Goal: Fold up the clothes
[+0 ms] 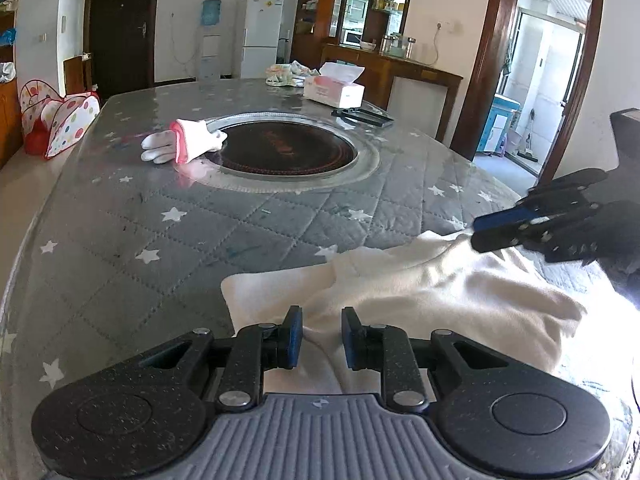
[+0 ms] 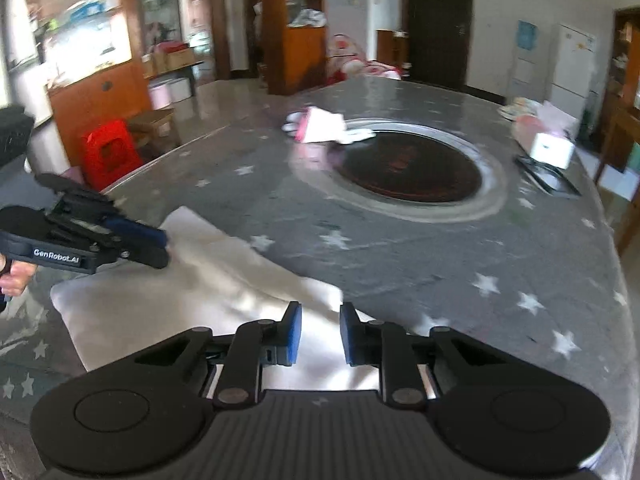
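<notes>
The left gripper points forward and down, its two blue-padded fingers parted by a narrow gap with nothing pressed between the pads. The right gripper is tilted down likewise, its jaws also slightly apart and gripping nothing. In the left wrist view the right gripper enters from 3 o'clock, its tips aimed toward 9. In the right wrist view the left gripper enters from 9 o'clock, a hand gripping its handle

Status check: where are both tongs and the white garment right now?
Left tongs and right tongs part open over the white garment, gripping nothing. Garment rumpled, partly folded, on the quilted table. Nothing in the way.
</notes>
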A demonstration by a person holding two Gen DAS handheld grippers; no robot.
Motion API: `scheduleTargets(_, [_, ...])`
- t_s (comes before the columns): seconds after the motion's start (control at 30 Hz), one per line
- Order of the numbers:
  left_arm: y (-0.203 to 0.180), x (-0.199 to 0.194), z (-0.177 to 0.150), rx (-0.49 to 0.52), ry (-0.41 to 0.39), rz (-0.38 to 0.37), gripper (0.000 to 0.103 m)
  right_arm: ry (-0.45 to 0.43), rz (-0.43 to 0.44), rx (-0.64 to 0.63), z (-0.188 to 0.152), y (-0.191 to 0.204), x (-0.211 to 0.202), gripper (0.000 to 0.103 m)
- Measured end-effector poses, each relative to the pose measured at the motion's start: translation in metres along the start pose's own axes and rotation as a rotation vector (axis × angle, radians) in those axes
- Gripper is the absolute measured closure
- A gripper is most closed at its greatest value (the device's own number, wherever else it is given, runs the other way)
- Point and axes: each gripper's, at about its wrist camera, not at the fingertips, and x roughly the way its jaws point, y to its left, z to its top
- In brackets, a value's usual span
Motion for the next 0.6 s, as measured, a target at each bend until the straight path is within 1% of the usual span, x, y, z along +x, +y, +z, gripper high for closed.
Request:
scheduleTargets(0.1, [-0.005, -0.002, 0.005, -0.003, -0.009, -0.016, 0.079, 0.011, 0.017, -0.007, 0.002, 0.007, 0.013, 0.086])
scheduleTargets(0.2, [-0.014, -0.003, 0.011, 0.014, -0.019, -0.043, 0.079, 0.022, 0.017, 0.011, 0.002, 0.007, 0.023, 0.086])
scheduleTargets(0.3, [-0.022, 0.004, 0.017, 0.022, -0.010, -0.074, 0.079, 0.024, 0.015, 0.031, 0.000, 0.004, 0.029, 0.086])
scheduleTargets(0.47, [-0.027, 0.025, 0.023, 0.013, 0.007, -0.088, 0.080, 0.021, 0.013, 0.043, 0.004, 0.004, 0.027, 0.086])
scheduleTargets(0.6, [-0.027, 0.036, 0.022, 0.011, 0.029, -0.085, 0.080, 0.005, 0.040, 0.050, 0.007, 0.006, 0.023, 0.086])
